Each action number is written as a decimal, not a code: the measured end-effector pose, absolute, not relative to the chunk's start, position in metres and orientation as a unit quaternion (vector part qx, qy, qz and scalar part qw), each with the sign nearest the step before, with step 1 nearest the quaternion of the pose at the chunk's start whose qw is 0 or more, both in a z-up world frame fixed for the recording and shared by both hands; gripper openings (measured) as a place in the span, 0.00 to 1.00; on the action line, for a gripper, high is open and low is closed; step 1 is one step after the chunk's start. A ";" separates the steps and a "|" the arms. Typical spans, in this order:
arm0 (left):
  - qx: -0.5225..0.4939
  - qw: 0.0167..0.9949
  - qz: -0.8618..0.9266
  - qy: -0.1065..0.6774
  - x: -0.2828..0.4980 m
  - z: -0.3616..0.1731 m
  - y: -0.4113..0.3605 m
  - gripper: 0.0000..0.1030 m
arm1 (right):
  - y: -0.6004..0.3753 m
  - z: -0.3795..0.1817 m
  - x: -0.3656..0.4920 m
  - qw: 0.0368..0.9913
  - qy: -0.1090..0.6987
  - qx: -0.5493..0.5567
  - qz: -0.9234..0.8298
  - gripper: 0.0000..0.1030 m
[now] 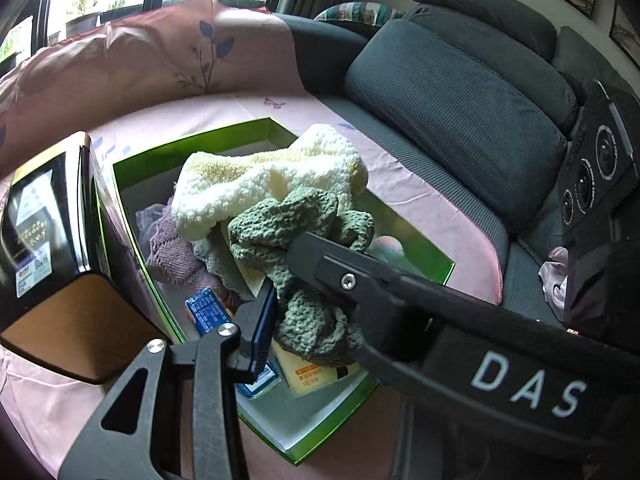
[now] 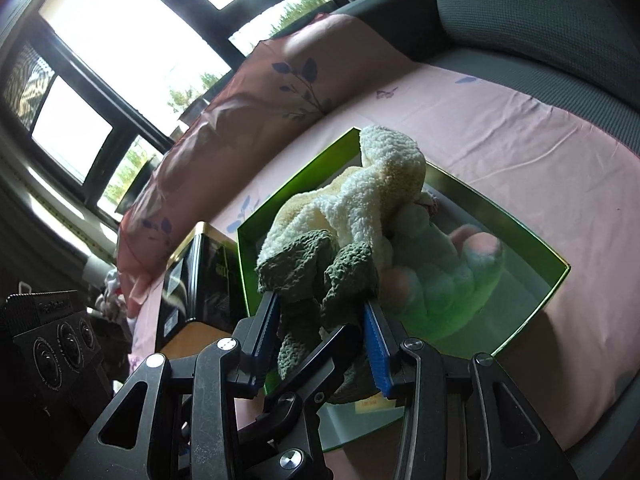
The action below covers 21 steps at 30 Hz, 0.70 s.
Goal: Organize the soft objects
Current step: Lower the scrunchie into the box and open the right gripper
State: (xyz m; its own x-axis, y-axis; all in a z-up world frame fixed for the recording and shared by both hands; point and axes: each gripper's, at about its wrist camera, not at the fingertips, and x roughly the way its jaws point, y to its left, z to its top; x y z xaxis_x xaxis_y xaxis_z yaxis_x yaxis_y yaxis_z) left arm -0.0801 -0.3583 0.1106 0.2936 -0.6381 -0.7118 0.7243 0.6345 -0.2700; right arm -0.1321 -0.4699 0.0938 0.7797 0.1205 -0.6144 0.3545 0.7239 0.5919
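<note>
A green box [image 1: 436,276] lies open on a pink sheet, holding soft cloths. A cream fluffy cloth [image 1: 264,184] lies on top and a green knitted cloth [image 1: 304,280] drapes over the front. A purple knitted cloth [image 1: 172,248] lies at the left inside. My right gripper [image 2: 320,312] holds the green knitted cloth [image 2: 304,280] between its blue pads over the box [image 2: 556,280]; the cream cloth [image 2: 372,188] sits behind it. My left gripper [image 1: 280,288] is beside the same cloth; its right finger is hidden by the other tool [image 1: 400,288].
A black box with a brown end [image 1: 52,248] stands left of the green box, also in the right wrist view [image 2: 200,280]. Small packets [image 1: 208,312] lie on the box floor. A pink leaf-print pillow [image 1: 140,60] and grey sofa cushions [image 1: 460,120] surround the sheet.
</note>
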 end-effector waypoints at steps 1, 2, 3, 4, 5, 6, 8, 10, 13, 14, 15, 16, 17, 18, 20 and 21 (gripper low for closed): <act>0.049 0.799 -0.421 0.426 -0.077 0.107 -0.360 0.38 | -0.471 0.091 -0.132 0.868 0.328 0.368 -0.069 0.43; 0.047 0.797 -0.418 0.434 -0.074 0.104 -0.362 0.39 | -0.472 0.090 -0.131 0.866 0.329 0.370 -0.069 0.43; 0.044 0.795 -0.414 0.441 -0.072 0.100 -0.362 0.40 | -0.473 0.088 -0.132 0.865 0.329 0.372 -0.068 0.43; 0.041 0.793 -0.413 0.446 -0.071 0.098 -0.363 0.41 | -0.474 0.087 -0.132 0.864 0.329 0.374 -0.069 0.43; 0.038 0.791 -0.412 0.451 -0.069 0.096 -0.364 0.42 | -0.475 0.086 -0.132 0.864 0.329 0.376 -0.070 0.43; 0.036 0.788 -0.411 0.457 -0.068 0.094 -0.364 0.44 | -0.476 0.086 -0.133 0.863 0.329 0.376 -0.072 0.43; 0.033 0.784 -0.404 0.471 -0.065 0.090 -0.366 0.47 | -0.477 0.085 -0.133 0.862 0.331 0.377 -0.073 0.43; 0.034 0.784 -0.400 0.474 -0.062 0.088 -0.369 0.48 | -0.477 0.084 -0.134 0.860 0.337 0.374 -0.082 0.43; 0.037 0.788 -0.393 0.472 -0.064 0.089 -0.367 0.53 | -0.477 0.084 -0.133 0.859 0.339 0.374 -0.085 0.43; 0.037 0.789 -0.393 0.471 -0.065 0.089 -0.367 0.54 | -0.477 0.085 -0.134 0.858 0.340 0.374 -0.087 0.43; 0.038 0.791 -0.392 0.469 -0.066 0.091 -0.366 0.55 | -0.477 0.085 -0.135 0.858 0.342 0.373 -0.090 0.43; 0.040 0.793 -0.391 0.465 -0.068 0.092 -0.365 0.55 | -0.478 0.085 -0.136 0.858 0.342 0.372 -0.094 0.43; 0.043 0.796 -0.389 0.461 -0.070 0.094 -0.364 0.58 | -0.478 0.086 -0.137 0.857 0.342 0.371 -0.099 0.46; 0.044 0.800 -0.388 0.455 -0.071 0.096 -0.363 0.61 | -0.479 0.087 -0.139 0.857 0.342 0.370 -0.104 0.52; 0.047 0.810 -0.378 0.447 -0.073 0.102 -0.359 0.68 | -0.479 0.090 -0.142 0.860 0.337 0.368 -0.111 0.58; 0.048 0.815 -0.371 0.443 -0.074 0.104 -0.357 0.74 | -0.479 0.092 -0.144 0.861 0.332 0.368 -0.110 0.59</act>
